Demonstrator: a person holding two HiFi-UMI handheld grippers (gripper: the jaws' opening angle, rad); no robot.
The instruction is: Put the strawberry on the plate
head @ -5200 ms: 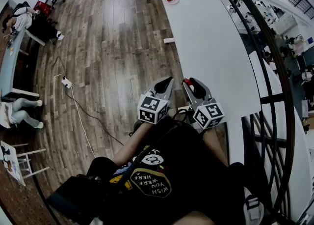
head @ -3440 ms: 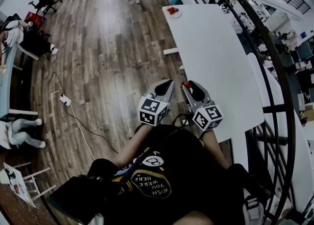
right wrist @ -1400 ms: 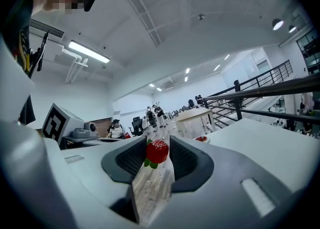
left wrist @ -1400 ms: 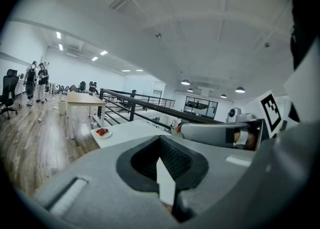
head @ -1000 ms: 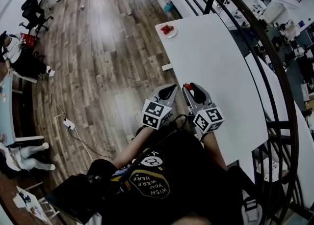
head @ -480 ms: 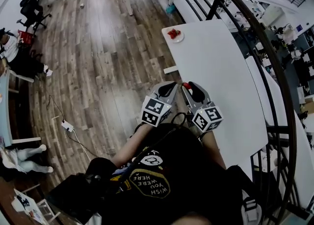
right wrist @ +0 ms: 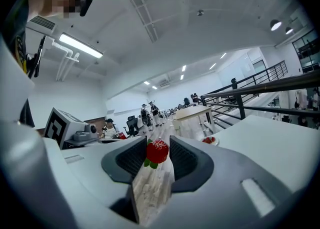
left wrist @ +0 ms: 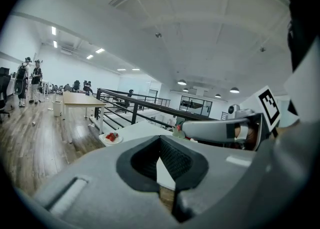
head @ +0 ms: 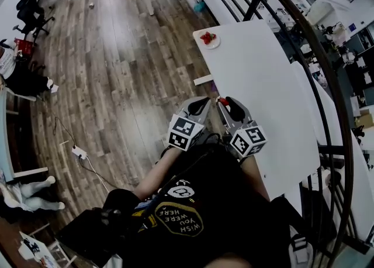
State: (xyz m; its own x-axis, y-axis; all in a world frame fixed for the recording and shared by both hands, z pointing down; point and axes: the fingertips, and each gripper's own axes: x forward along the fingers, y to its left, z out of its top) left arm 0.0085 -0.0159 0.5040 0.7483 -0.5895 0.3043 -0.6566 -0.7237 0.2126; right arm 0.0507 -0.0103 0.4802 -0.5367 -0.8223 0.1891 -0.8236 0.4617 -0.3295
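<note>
At table's (head: 263,85) left edge, right gripper (head: 224,102) clamping strawberry (right wrist: 157,151), left gripper (head: 203,100) closed, plate (head: 215,43) at far corner

the brown plank floor (head: 134,56) is seen as wood with a dull sheen. the white rectangular table top (head: 263,97) is shown smooth and matt. the black curved railing (head: 327,68) is read as painted metal. matt grey plastic is seen on the right gripper (right wrist: 158,148), ribbed black pads (right wrist: 131,160) inside it, and a glossy skin on the red strawberry (right wrist: 157,151).
</note>
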